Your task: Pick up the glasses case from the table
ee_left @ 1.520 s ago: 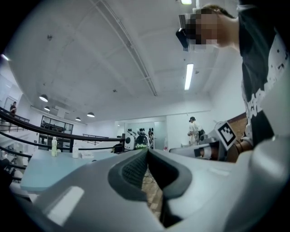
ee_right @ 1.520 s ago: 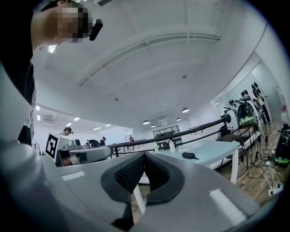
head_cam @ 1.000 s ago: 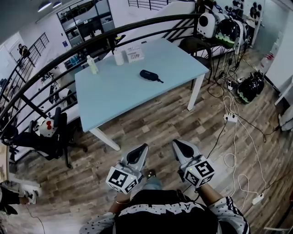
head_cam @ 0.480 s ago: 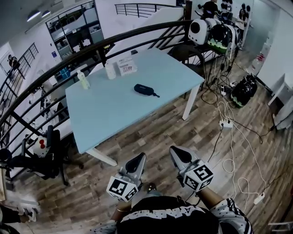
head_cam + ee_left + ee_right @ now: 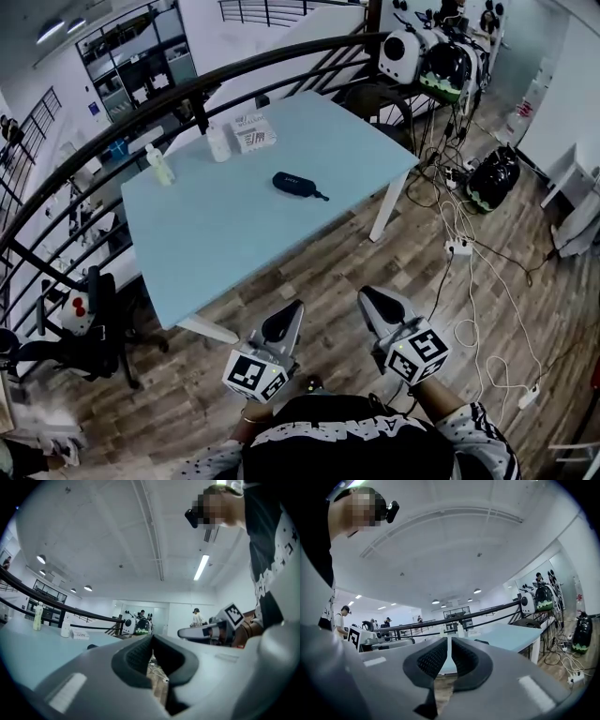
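Observation:
The dark glasses case [image 5: 292, 183] lies on the pale blue table [image 5: 216, 234], toward its far right part, with a short strap trailing to its right. Both grippers are held level over the wooden floor, well short of the table's near edge. My left gripper [image 5: 292, 307] is shut with nothing in it; its pads meet at the tips [image 5: 152, 637]. My right gripper [image 5: 367, 295] is opening, a thin slit showing between its pads [image 5: 449, 641], and nothing is between them. The case shows small and far off in both gripper views [image 5: 92, 646] [image 5: 481, 642].
Two bottles [image 5: 159, 165] [image 5: 217, 142] and a printed box [image 5: 253, 134] stand at the table's far edge. A black curved railing [image 5: 112, 131] runs behind it. An office chair [image 5: 89, 319] stands at left. Cables and a power strip [image 5: 461, 247] lie on the floor at right, near dark bags [image 5: 492, 178].
I have walked closer: the table now fills more of the head view and sits further left. Both grippers have moved forward with me, keeping their places side by side.

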{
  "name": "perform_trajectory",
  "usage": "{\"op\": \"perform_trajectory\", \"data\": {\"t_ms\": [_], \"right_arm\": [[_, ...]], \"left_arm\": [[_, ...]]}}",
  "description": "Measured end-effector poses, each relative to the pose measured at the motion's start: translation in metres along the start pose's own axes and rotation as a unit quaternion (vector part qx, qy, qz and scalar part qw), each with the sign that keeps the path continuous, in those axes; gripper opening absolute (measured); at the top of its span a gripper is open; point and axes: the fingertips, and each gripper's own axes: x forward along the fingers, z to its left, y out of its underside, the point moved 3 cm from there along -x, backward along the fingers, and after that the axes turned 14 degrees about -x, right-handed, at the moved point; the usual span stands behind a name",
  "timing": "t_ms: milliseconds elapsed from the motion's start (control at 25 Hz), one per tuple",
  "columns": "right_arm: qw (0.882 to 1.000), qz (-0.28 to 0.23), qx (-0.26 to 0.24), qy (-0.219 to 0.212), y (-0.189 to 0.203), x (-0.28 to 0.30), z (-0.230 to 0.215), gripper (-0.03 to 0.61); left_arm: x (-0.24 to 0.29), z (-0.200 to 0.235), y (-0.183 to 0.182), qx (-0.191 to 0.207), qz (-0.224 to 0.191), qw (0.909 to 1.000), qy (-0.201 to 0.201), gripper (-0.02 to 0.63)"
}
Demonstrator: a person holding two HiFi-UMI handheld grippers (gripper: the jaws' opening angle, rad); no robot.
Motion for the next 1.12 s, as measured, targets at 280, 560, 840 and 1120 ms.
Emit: {"op": "perform_trajectory", "data": {"t_ms": [280,560,840,1120], "right_arm": [[1.0,-0.007,0.001,0.005,-0.01,0.029,0.005,0.041],[1.0,0.004,0.004,-0.014,-0.009,0.049,0.021,0.046],[0.999,-0.003,0.003,-0.045,-0.007,0.075,0.027,0.052],[0.996,-0.01,0.008,-0.088,-0.007,0.116,0.013,0.054]], "left_arm": [[0.0,0.027,-0.015,-0.004,-0.007,0.9998,0.016,0.0],[-0.018,0.044,-0.009,-0.014,0.004,0.9999,-0.001,0.0],[-0.04,0.058,-0.016,-0.001,-0.015,0.9991,-0.039,0.0],[-0.033,0.083,-0.033,0.011,-0.028,0.9957,-0.088,0.0]]}}
